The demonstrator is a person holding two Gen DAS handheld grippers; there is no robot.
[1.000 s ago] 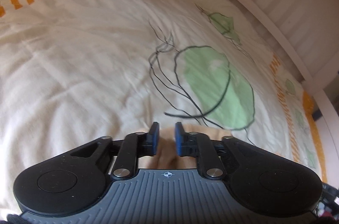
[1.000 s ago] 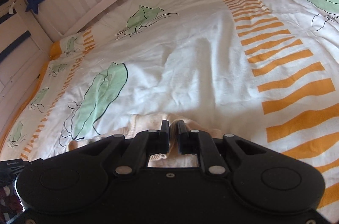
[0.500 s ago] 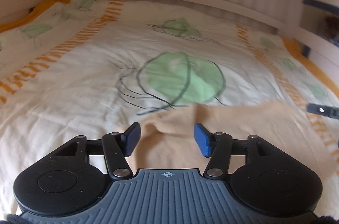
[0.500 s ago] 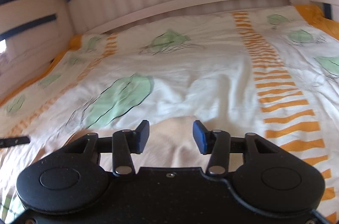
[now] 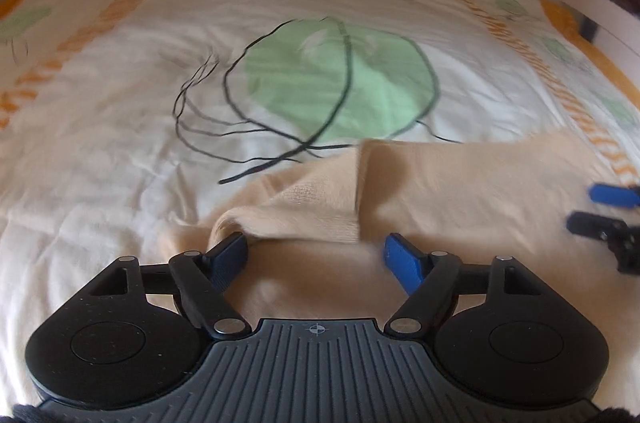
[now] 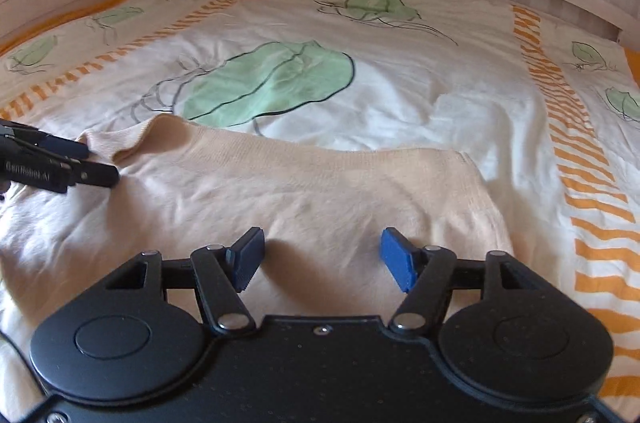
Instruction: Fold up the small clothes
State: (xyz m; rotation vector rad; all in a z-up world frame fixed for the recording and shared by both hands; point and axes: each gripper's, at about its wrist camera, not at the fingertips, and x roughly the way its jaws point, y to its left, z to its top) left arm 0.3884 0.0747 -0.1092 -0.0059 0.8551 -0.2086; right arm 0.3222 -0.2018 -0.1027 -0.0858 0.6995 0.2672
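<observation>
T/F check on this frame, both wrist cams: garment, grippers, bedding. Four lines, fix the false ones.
1. The beige garment lies on the leaf-print duvet. True.
2. The right gripper is clamped on the garment. False: its jaws are apart and have just been opening, with fabric lying below them.
3. The left gripper is shut. False: it is open too, after just opening.
4. The garment's edge near the left gripper is rumpled into a fold. True.

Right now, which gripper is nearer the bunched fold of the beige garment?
Left. The left gripper sits right at the bunched fold; the right gripper hovers over the garment's flat part, off to the side.
</observation>
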